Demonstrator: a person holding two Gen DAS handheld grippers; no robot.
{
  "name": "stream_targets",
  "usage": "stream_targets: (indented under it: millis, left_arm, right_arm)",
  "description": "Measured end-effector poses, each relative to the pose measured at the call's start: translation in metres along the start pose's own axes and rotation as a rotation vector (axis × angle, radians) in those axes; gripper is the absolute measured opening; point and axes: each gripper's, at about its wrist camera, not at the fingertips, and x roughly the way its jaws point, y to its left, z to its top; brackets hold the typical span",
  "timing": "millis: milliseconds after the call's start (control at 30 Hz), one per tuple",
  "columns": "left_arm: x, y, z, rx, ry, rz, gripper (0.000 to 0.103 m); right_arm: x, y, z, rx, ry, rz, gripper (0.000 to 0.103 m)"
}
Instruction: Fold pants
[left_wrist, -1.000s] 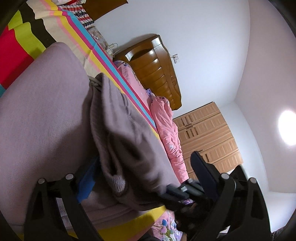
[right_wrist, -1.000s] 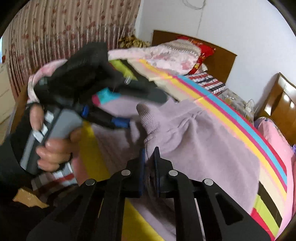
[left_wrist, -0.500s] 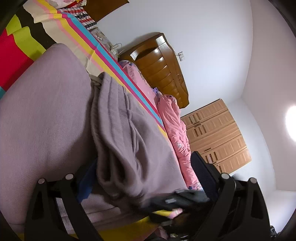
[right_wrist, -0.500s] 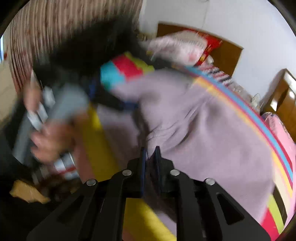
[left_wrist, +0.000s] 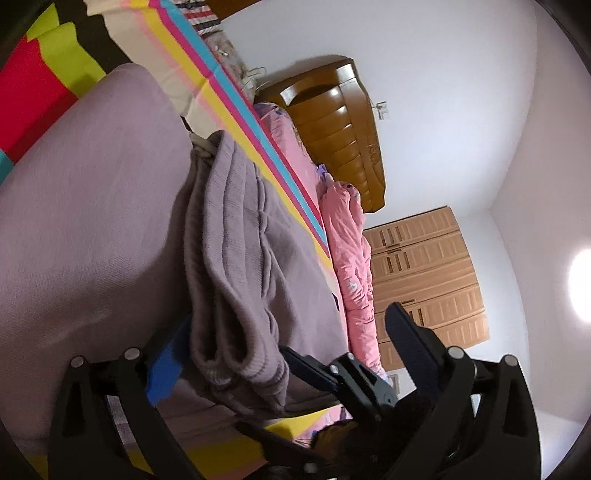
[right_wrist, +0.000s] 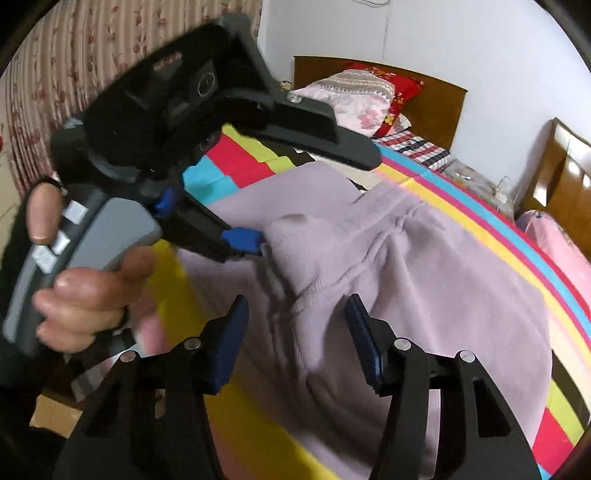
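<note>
Covering bed: striped blanket (right_wrist: 476, 206)
Beyond blanket: headboard (right_wrist: 436, 96), wardrobe (left_wrist: 424, 280)
On blanket: pants (right_wrist: 406, 280)
Left gripper (right_wrist: 306, 192): wide
Right gripper (right_wrist: 295, 336): just opened, pants between

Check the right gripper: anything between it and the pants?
Nothing visible. The right gripper sits directly over the lilac pants; its jaws have just been opening, and cloth shows between them, unpinched. The left gripper stands open at the fold's edge, off to the side and not in the path.
</note>
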Motion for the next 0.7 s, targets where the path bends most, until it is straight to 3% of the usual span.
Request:
stream_targets:
  millis: [133, 267, 367, 400, 467, 600, 700]
  left_arm:
    - [-0.002, -0.003, 0.005, -0.034, -0.003, -0.005, 0.1]
    - [-0.005, -0.009, 0.004, -0.023, -0.002, -0.009, 0.101]
    - [-0.003, -0.009, 0.006, -0.041, -0.001, -0.019, 0.101]
    - [-0.002, -0.01, 0.007, -0.046, -0.002, -0.018, 0.101]
    - [-0.003, -0.009, 0.006, -0.053, -0.009, -0.016, 0.101]
    - [-0.012, -0.007, 0.003, -0.047, -0.037, -0.012, 0.101]
    - [-0.012, -0.011, 0.007, -0.039, -0.035, -0.014, 0.101]
  right_arm:
    - [0.014, 0.025, -0.001, -0.119, 0.023, -0.133, 0.059]
    - [0.015, 0.028, -0.002, -0.105, 0.0, -0.194, 0.052]
    - [0.028, 0.038, -0.01, -0.21, 0.013, -0.311, 0.052]
    - [0.031, 0.043, -0.013, -0.244, 0.005, -0.345, 0.051]
    - [0.034, 0.042, -0.018, -0.283, -0.016, -0.374, 0.03]
    - [0.003, 0.031, -0.019, -0.23, -0.154, -0.393, 0.023]
    - [-0.009, 0.029, -0.018, -0.253, -0.181, -0.411, 0.023]
